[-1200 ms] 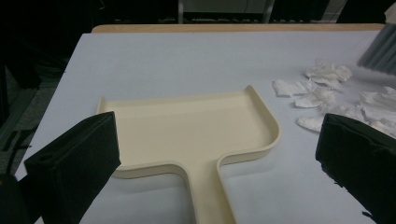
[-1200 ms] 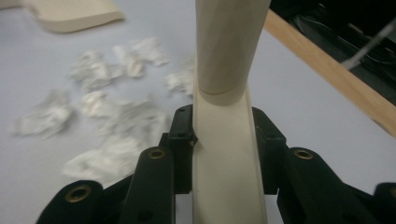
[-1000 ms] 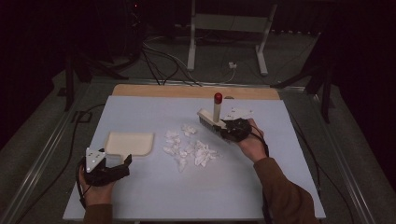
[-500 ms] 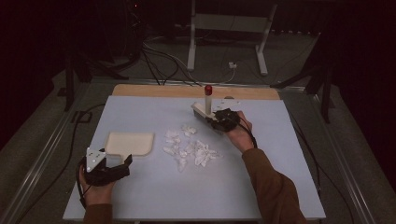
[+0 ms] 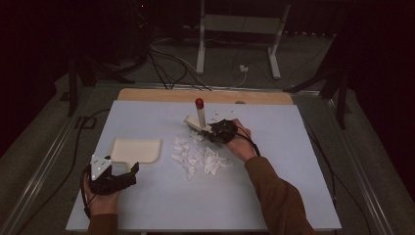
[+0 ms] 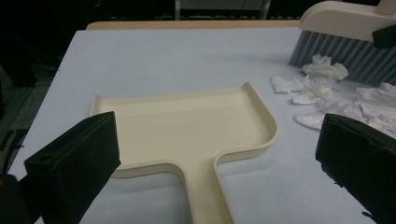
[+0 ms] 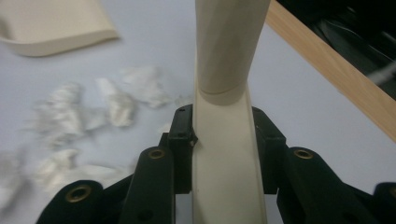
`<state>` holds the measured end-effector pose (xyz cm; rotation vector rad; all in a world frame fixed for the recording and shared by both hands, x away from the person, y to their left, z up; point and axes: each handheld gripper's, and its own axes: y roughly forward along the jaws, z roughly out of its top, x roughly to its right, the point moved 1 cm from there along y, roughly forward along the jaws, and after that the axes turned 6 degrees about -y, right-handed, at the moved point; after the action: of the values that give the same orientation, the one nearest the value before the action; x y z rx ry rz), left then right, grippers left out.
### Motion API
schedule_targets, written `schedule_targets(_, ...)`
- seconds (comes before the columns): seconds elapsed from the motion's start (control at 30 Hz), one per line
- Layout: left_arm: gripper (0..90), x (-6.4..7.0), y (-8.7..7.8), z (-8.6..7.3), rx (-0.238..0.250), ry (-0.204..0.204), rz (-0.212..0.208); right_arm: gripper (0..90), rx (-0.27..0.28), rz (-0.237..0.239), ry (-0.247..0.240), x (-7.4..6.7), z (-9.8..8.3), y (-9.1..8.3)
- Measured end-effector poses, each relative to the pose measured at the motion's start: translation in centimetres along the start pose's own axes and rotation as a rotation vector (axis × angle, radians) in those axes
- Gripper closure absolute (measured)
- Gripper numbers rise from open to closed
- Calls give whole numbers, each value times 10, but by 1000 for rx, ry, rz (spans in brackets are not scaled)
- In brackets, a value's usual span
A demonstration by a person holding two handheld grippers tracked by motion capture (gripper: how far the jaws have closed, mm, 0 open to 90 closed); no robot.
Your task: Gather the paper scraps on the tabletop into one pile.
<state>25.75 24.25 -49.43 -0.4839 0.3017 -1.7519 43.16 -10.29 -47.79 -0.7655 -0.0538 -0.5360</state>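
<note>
Brush, cream, hand-sized, red-capped handle: clamped in the right gripper, jaws closed on the flat neck of the handle just above the head, as the right gripper view shows. Handle stands near upright; bristle head sits on the table at the far edge of the paper scraps.

Landmark: the scraps, a loose white heap mid-table.
- Brush head: touching the heap's far side; long axis of the head runs roughly across the table.
- Dustpan, cream, shallow: just beside the heap on the left, mouth turned away from the person, stub handle pointing back toward the left gripper.
- Left gripper: near the person's edge, well apart from the heap; jaws wide open, straddling the dustpan handle without touching it.
- Table, pale blue top, wooden strip at the far edge.

Judgement: sweep direction runs from brush through heap toward the dustpan, leftward; the right hand is nearer the scraps, the left nearer the pan, which is not yet gripped.
</note>
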Motion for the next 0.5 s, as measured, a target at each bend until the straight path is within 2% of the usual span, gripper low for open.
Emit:
schedule_targets(0.07,5,0,0,0,2,-3,0,678,6,37,-30,-5,4,0)
schedule_targets(0.23,6,-1,-1,0,4,-3,1,678,-15,72,-147,-21,7,-4)
schedule_targets(0.5,6,-1,-1,0,1,-9,4,678,-20,146,-240,-29,6,-27)
